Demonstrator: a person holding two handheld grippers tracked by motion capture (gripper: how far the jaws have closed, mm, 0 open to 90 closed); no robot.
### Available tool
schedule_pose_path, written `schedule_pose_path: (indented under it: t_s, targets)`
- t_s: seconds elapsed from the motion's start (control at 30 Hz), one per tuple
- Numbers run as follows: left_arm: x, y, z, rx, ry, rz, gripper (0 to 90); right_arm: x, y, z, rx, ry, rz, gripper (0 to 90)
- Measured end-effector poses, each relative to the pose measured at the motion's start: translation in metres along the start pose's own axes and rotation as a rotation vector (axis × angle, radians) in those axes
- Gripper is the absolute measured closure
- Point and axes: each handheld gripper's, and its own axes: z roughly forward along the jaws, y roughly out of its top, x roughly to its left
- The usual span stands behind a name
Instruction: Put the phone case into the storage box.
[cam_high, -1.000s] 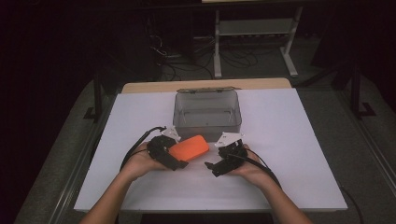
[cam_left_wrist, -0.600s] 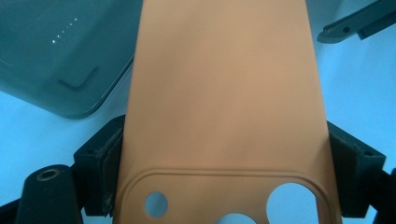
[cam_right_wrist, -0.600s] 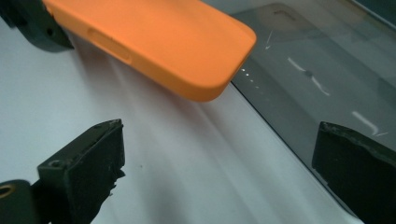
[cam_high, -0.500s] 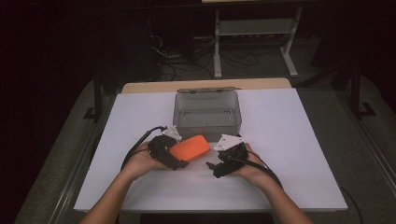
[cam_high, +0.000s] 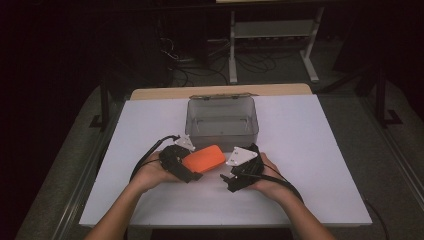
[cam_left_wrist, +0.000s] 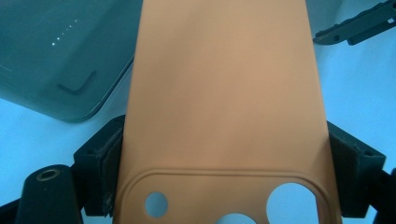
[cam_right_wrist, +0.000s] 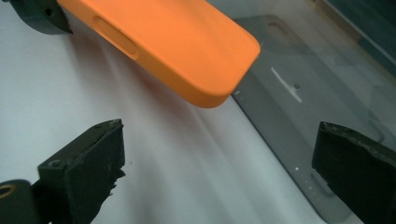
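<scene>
An orange phone case (cam_high: 203, 158) hangs just above the white table, held by its camera-cutout end in my left gripper (cam_high: 189, 170). In the left gripper view the case (cam_left_wrist: 224, 107) runs up between the two black pads (cam_left_wrist: 106, 158), which press on its long edges. My right gripper (cam_high: 227, 181) rests low on the table to the right of the case, with its jaws wide apart and nothing between them. In the right gripper view the case's free end (cam_right_wrist: 187, 51) floats ahead of the open fingers (cam_right_wrist: 88, 163), apart from them.
A clear grey plastic box (cam_high: 222, 120) with its lid open stands just behind the case, mid-table. The white table top (cam_high: 320, 150) spreads bare to both sides. Beyond its far edge are a dark floor, cables and a white rack (cam_high: 272, 30).
</scene>
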Motion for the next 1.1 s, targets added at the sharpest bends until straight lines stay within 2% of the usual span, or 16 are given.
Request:
schedule_pose_path:
  t_s: [0.2, 0.43, 0.5, 0.87, 1.1]
  targets:
    - [0.001, -0.002, 0.000, 0.002, 0.002, -0.005, 15.6, 0.001, 0.001, 0.001, 0.001, -0.022, -0.030, 2.1]
    - [0.002, -0.003, 0.000, 0.002, 0.004, -0.009, 15.7, 0.005, 0.005, 0.009, 0.011, -0.008, -0.097, 2.1]
    - [0.001, -0.002, 0.000, -0.002, 0.001, -0.011, 15.7, 0.005, 0.006, 0.011, 0.019, -0.021, -0.128, 2.1]
    - [0.001, -0.002, 0.001, 0.007, 0.005, -0.002, 15.7, 0.012, 0.007, 0.014, 0.018, -0.091, -0.217, 2.2]
    - [0.000, -0.002, 0.001, 0.008, 0.004, 0.001, 15.6, 0.016, 0.007, 0.014, 0.015, -0.124, -0.252, 2.4]
